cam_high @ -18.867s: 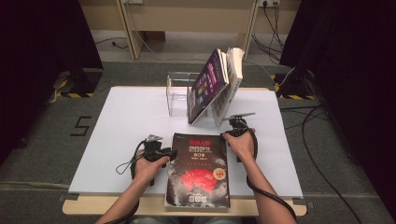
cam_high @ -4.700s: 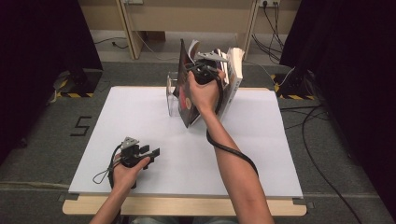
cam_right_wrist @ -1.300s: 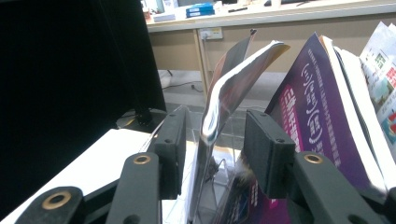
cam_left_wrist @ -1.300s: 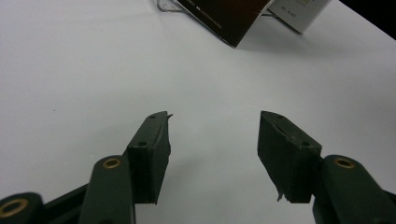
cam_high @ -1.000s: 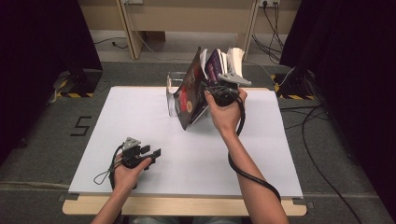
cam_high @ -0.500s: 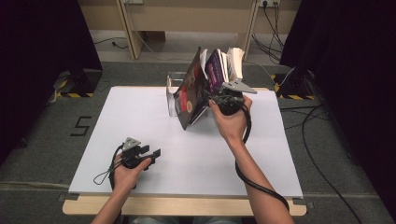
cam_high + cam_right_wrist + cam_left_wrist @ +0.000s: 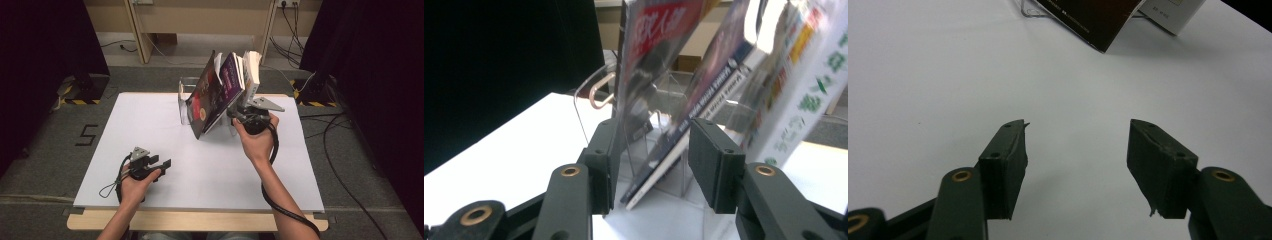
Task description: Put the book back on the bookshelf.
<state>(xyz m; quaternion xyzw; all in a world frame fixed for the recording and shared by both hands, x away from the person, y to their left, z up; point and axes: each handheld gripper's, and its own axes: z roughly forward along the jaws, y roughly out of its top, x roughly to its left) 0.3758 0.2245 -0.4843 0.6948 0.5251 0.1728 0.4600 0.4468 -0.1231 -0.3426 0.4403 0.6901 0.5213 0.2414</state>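
My right gripper (image 7: 651, 170) view: jaws wide, nothing clamped, black-red book (image 7: 644, 75) upright-tilted in clear rack (image 7: 594, 95); left gripper (image 7: 1075, 165) jaws wide, empty.

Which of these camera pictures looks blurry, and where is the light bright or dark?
High view: sharp enough, the white table evenly lit, the room's sides black. Left gripper view: the jaws crisp, soft shadows under them, the dark book cut off at the top edge. Right gripper view: the green-lettered book is smeared and washed out, the red-titled book clearer, the left background black.
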